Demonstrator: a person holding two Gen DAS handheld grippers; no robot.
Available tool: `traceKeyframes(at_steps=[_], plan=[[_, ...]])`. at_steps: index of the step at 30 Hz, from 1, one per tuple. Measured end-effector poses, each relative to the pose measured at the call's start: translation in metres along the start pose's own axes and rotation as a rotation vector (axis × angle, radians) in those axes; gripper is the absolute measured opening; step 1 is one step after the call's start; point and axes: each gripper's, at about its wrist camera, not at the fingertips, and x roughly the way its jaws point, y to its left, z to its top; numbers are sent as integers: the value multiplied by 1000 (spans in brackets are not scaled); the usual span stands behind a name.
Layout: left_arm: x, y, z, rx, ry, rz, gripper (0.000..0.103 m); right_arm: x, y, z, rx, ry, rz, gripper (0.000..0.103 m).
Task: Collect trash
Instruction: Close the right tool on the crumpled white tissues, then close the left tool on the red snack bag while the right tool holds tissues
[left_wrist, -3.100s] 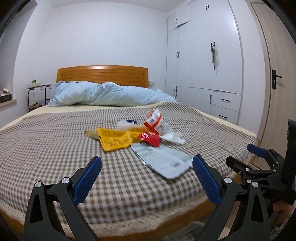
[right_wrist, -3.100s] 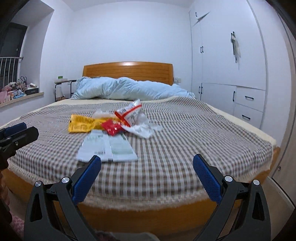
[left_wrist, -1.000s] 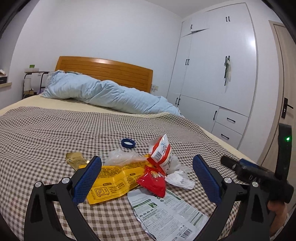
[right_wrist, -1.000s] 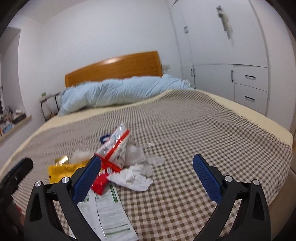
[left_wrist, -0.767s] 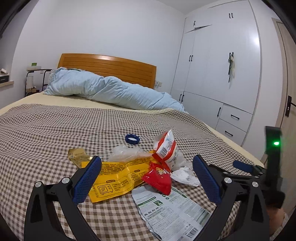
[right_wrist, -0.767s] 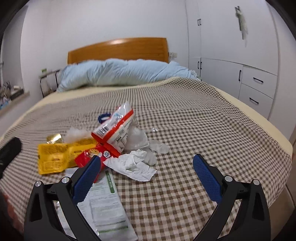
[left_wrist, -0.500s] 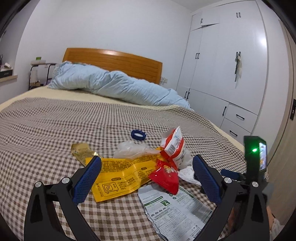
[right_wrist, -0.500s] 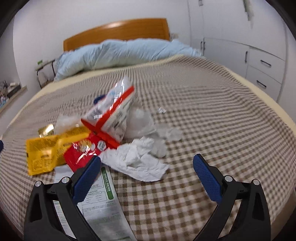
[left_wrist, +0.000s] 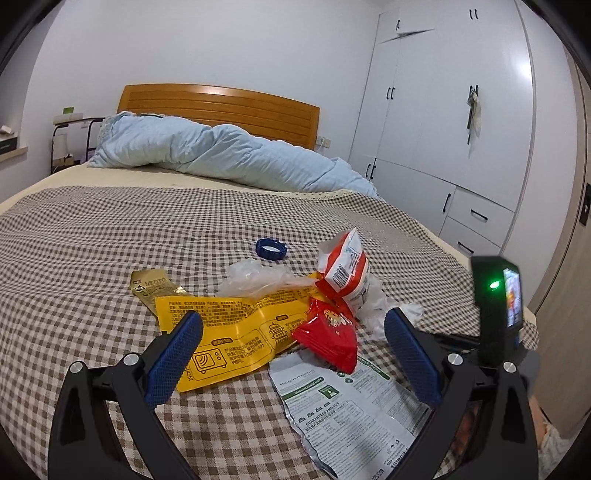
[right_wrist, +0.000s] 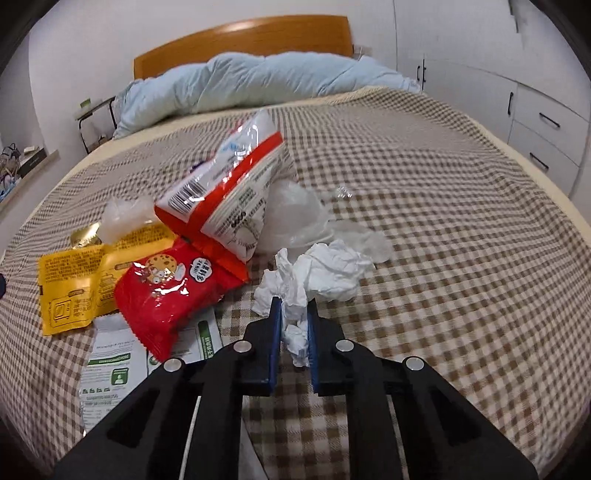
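My right gripper (right_wrist: 294, 306) has just been closing and now pinches the near edge of the tissue (right_wrist: 325, 273), which lies on the bed (right_wrist: 461, 229) beside the red packet (right_wrist: 166, 291). My left gripper (left_wrist: 293, 328) hangs spread wide over the yellow wrapper (left_wrist: 236, 328).

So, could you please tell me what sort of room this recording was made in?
A bedroom, almost certainly: a bed with a wooden headboard, a rumpled blue duvet, and a white fitted wardrobe along the wall.
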Motion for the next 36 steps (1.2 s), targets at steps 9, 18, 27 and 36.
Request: traceKeyframes(at_steps=[9,18,27,36], plan=[[0,-5,2,62,-2,42,96,-51,-21,4,65,-163,17,12],[10,-18,13,114,-12,55,96,-91,-47,-1,106,-256,-6,12],[48,-51,3,176,95,56,96,-104,-81,1,177,-290,-33,12],[81,-70,3,250,164,69,96,-109,-106,0,216,-293,-59,12]])
